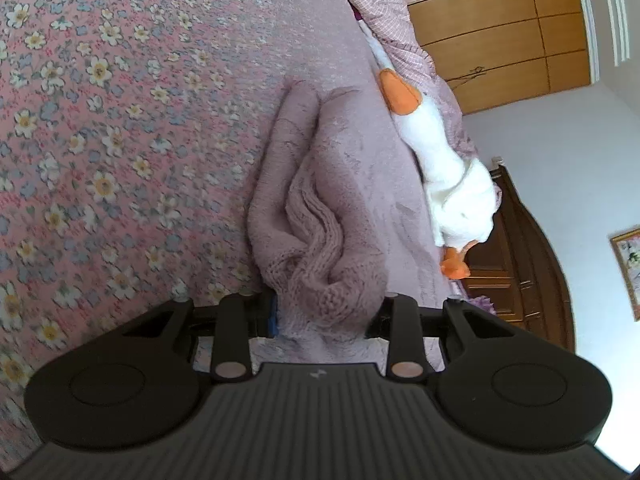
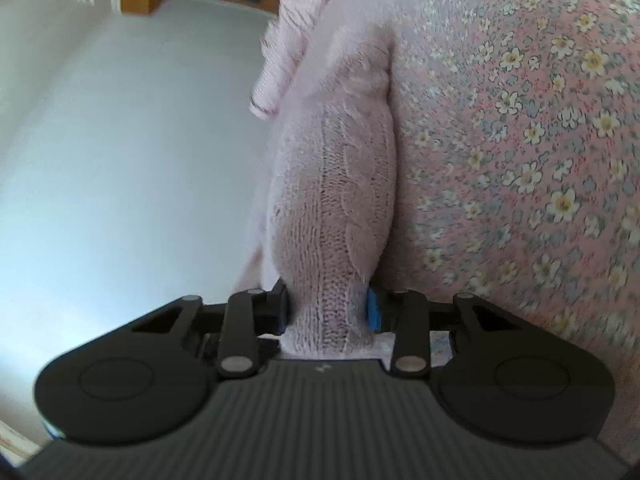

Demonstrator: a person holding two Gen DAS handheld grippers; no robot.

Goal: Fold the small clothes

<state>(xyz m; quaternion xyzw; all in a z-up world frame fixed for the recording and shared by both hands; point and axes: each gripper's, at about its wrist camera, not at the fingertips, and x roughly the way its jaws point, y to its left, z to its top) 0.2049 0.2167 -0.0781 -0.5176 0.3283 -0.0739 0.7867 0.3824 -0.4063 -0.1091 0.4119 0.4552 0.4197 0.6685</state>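
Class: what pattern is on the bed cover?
Pink bed cover with small white-and-blue flowers; clearest in the left wrist view.

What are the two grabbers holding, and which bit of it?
Both hold the pink knitted sweater. The left gripper pinches a bunched fold of its knit edge; the right gripper pinches another bunched knitted part. Which exact part cannot be told.
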